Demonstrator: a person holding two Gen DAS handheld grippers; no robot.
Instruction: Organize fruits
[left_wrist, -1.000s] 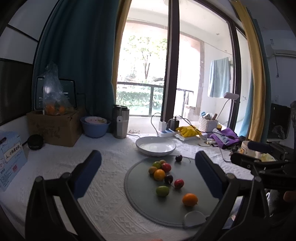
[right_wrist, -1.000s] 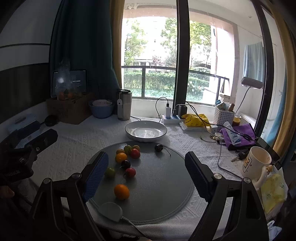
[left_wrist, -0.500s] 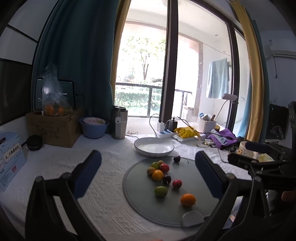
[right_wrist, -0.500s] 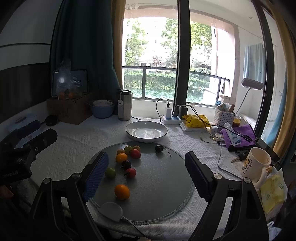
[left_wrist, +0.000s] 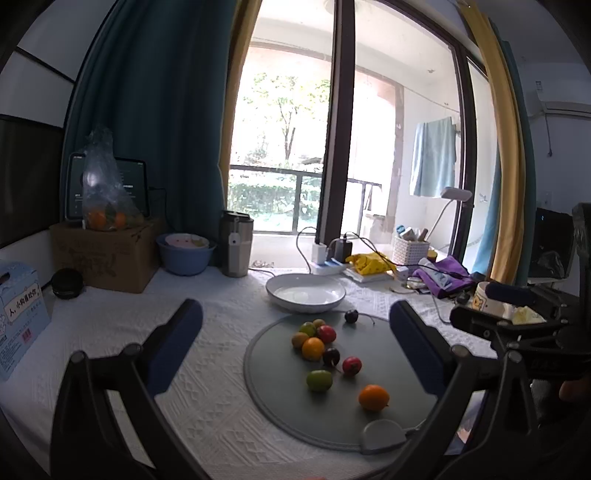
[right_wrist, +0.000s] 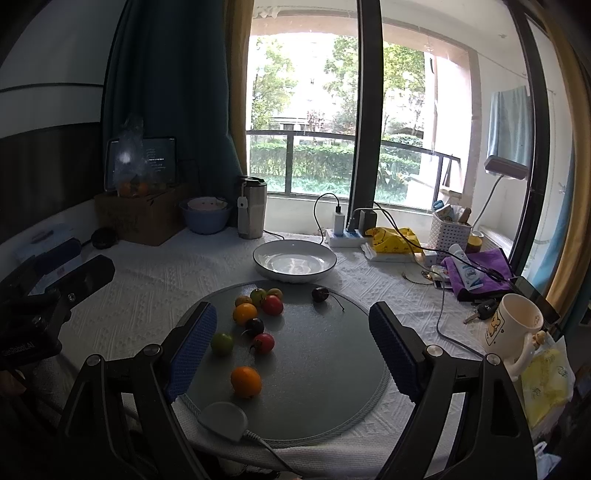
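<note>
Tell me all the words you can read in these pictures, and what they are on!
"GenRobot.AI": on the left gripper's black body, seen from the right wrist.
Chinese characters: on the blue box, too blurred to read surely.
Tablet screen: text too small.
Tube on purple cloth: print unreadable.

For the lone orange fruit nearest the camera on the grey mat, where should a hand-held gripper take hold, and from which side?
Grip the orange fruit across its round middle, coming down from above and the near side. It sits apart from the other fruit, so both fingers have room. The open right hand-held gripper looks closest.
</note>
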